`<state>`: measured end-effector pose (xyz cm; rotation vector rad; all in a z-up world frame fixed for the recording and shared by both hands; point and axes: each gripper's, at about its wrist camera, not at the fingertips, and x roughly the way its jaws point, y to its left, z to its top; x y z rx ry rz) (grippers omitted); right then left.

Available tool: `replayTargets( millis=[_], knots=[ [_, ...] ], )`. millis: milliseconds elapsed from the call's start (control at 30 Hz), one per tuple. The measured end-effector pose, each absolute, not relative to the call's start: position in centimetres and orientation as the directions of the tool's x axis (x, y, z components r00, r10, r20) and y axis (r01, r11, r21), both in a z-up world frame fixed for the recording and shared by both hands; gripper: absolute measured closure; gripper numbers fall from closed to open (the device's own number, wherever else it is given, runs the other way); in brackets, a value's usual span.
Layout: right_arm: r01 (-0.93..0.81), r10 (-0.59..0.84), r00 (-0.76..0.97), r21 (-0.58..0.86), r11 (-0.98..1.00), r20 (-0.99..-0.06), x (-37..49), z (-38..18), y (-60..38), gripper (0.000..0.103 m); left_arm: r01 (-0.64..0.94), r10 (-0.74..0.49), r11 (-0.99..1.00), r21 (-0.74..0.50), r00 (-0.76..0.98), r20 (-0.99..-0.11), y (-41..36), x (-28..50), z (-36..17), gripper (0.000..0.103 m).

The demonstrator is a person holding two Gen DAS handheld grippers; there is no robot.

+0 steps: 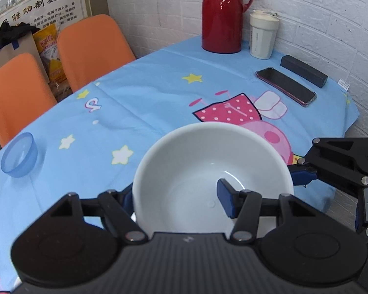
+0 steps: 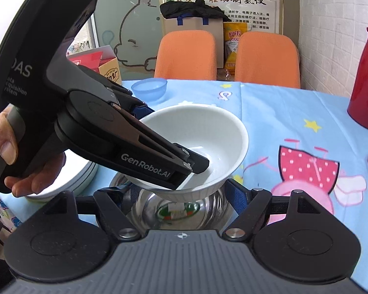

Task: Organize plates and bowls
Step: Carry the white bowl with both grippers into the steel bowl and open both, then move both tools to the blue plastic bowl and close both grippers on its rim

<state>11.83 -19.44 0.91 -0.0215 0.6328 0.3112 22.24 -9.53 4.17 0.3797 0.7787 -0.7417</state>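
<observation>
White bowl (image 1: 203, 169): the landmark here; held up above the table (image 1: 139, 103), tilted, with its open side showing in both views.
Left tool (image 1: 179, 196): clamped on the white bowl's near wall, one blue pad (image 1: 225, 196) inside the bowl and the other finger outside at the left rim.
Left hand (image 2: 17, 161): seen from the right wrist view, wrapped round the black handle of the left tool, left of the white bowl.
Right tool (image 2: 181, 196): its two blue-padded fingers sit on either side of a steel bowl (image 2: 179, 210); whether the pads press on the steel cannot be told. In the left wrist view its black linkage shows just right of the white bowl.
Steel bowl: directly beneath the white bowl, with a green and red label on its bottom; the white bowl's base overlaps its rim in the picture, and contact cannot be told.
Blue bowl (image 1: 19, 155): small, translucent, standing on the table beyond the white bowl, toward the two orange chairs (image 2: 186, 54).
White plates (image 2: 68, 183): a low stack on the table left of the white bowl, partly hidden by the left hand.
Red jug (image 1: 223, 14): upright at the far wall side of the table, well apart from the white bowl, a pale cup (image 1: 262, 34) beside it.
Phone (image 1: 285, 85): flat on the cloth between the jug and the white bowl, next to a dark box (image 1: 304, 71).
</observation>
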Motion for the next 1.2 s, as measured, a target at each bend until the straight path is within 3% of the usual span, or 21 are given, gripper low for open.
replayTargets(
  millis=[467,633,667,700,967,1200],
  knots=[
    [-0.305,0.292,0.74,0.085,0.949,-0.606,10.8,-0.8,-19.4,0.0,0.698,-0.449,0.716,-0.015,0.444,-0.775,-9.0,21.5,2.0,0.046],
    [-0.311,0.292,0.74,0.076,0.947,-0.606,10.2,-1.0,-19.3,0.0,0.675,-0.43,0.738,-0.015,0.453,-0.781,-8.3,22.1,1.1,0.036],
    [-0.312,0.294,0.739,0.079,0.947,-0.607,10.1,-0.9,-19.4,0.0,0.677,-0.438,0.735,-0.026,0.446,-0.781,-8.1,22.1,1.1,0.028],
    [-0.311,0.295,0.743,0.081,0.947,-0.6,9.7,-0.8,-19.6,0.0,0.675,-0.439,0.737,-0.03,0.444,-0.781,-8.0,22.1,1.1,0.027],
    [-0.252,0.264,0.79,0.1,0.963,-0.554,7.2,0.1,-21.6,0.0,0.658,-0.473,0.749,-0.078,0.449,-0.758,-5.1,21.0,2.5,0.026],
    [-0.226,0.283,0.808,0.172,0.959,-0.517,7.3,0.4,-22.1,0.0,0.576,-0.417,0.816,-0.05,0.526,-0.741,-2.7,21.3,3.4,0.026]
  ],
)
